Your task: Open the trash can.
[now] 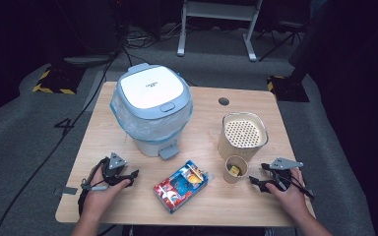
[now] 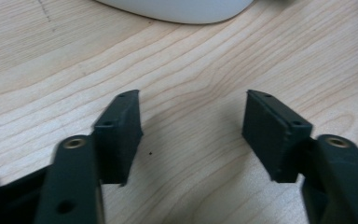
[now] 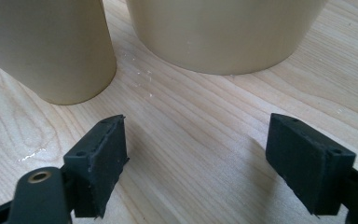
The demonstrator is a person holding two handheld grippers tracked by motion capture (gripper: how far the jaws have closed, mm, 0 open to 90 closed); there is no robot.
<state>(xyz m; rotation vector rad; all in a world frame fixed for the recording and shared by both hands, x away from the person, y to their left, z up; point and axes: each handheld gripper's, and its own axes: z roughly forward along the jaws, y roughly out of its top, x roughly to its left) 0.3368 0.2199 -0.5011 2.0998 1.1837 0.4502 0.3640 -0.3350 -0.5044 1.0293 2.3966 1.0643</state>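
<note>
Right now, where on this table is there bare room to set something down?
Bare wood lies left of the bin, along the near edge between the left gripper and the snack box, and behind the tan container. It is crowded where the cup sits between container, box and right gripper.

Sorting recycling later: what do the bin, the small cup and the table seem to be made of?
The bin looks like smooth, glossy plastic, white and pale blue, lined with a thin translucent bag. The small cup looks like matte tan paper, though thin plastic is possible. The table shows pale wood grain, perhaps laminate.
</note>
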